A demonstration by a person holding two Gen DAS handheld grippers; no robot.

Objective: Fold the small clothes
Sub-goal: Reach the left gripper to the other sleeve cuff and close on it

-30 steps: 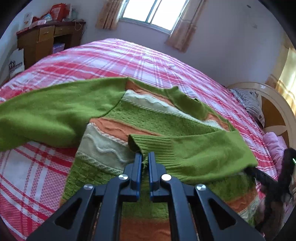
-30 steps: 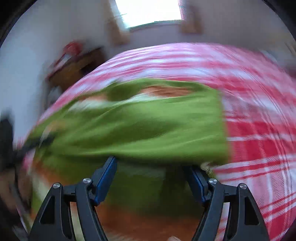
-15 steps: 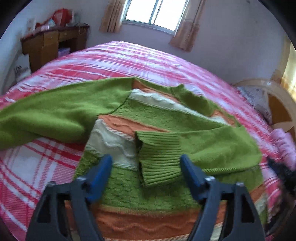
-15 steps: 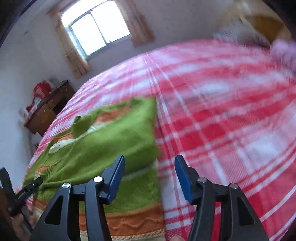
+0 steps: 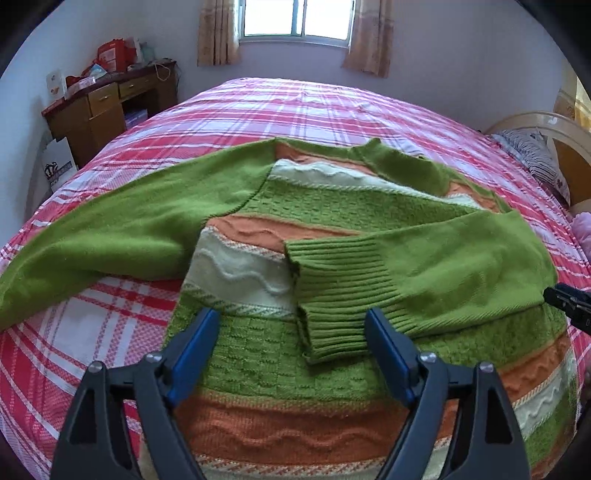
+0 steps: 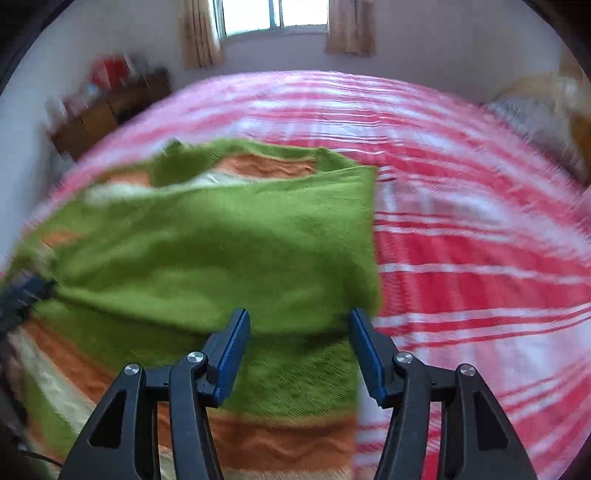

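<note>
A green knit sweater (image 5: 332,206) with orange and cream stripes lies flat on the bed. Its right sleeve (image 5: 424,269) is folded across the chest, with the ribbed cuff (image 5: 332,295) in the middle. Its left sleeve (image 5: 110,229) stretches out to the left. My left gripper (image 5: 291,328) is open and empty, just above the cuff. My right gripper (image 6: 299,328) is open and empty, over the sweater's right edge (image 6: 221,240) at the fold of the sleeve. The right wrist view is blurred.
The bed has a red, pink and white plaid cover (image 5: 314,103). A wooden desk (image 5: 107,107) with clutter stands at the back left. A headboard and pillows (image 5: 535,155) are at the right. A window (image 5: 295,18) is on the far wall.
My left gripper opened, let go of the cuff and pulled back; the sleeve now lies across the chest. My right gripper swung out to the right, then back over the sweater's right edge.
</note>
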